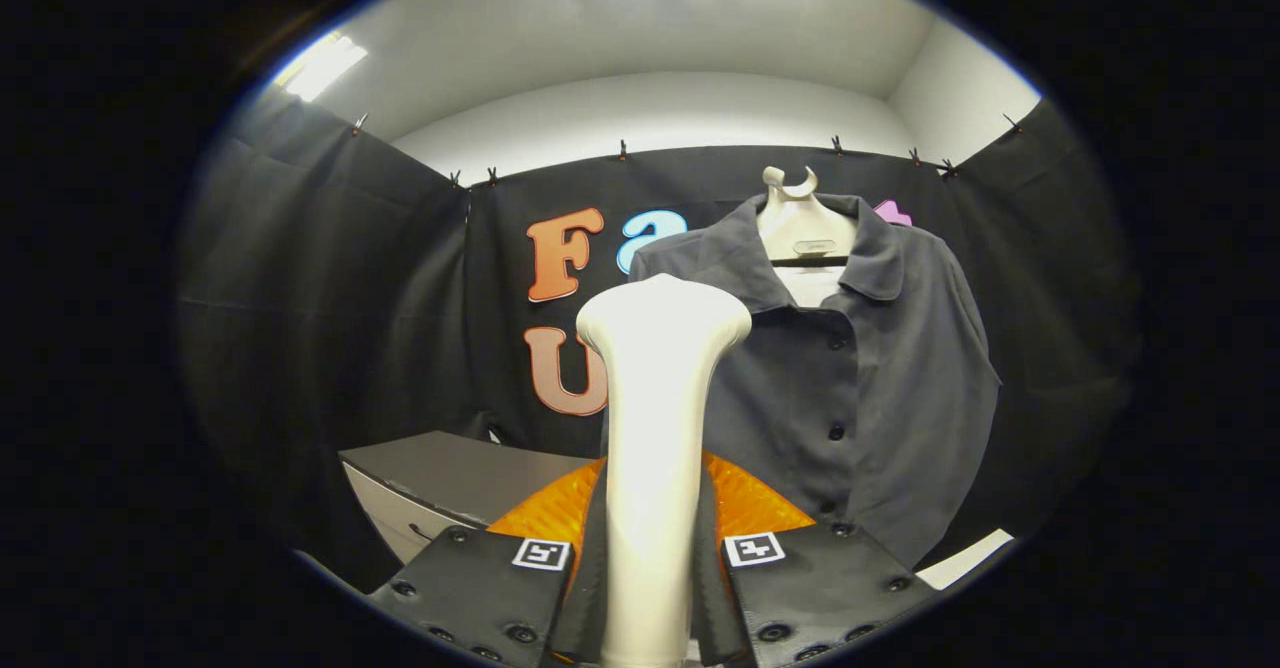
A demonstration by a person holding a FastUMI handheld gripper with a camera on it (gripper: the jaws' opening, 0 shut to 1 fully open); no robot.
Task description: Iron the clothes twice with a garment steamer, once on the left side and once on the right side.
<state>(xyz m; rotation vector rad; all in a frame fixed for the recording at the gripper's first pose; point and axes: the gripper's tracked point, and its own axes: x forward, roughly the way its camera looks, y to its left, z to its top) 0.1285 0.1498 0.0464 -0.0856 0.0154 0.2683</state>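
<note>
- Our gripper [655, 558] has both fingers closed snugly on the handle of the garment steamer [660, 428], which stands upright between them.
- The shirt [860, 378] hangs on a hanger [800, 223] beyond the steamer head, slightly to its right.
- We should keep the grip firm, bring the head against one front panel, and stroke slowly downward.

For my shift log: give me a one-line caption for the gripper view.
Gripper shut on a garment steamer, held upright before a dark button-up shirt on a hanger.
</note>
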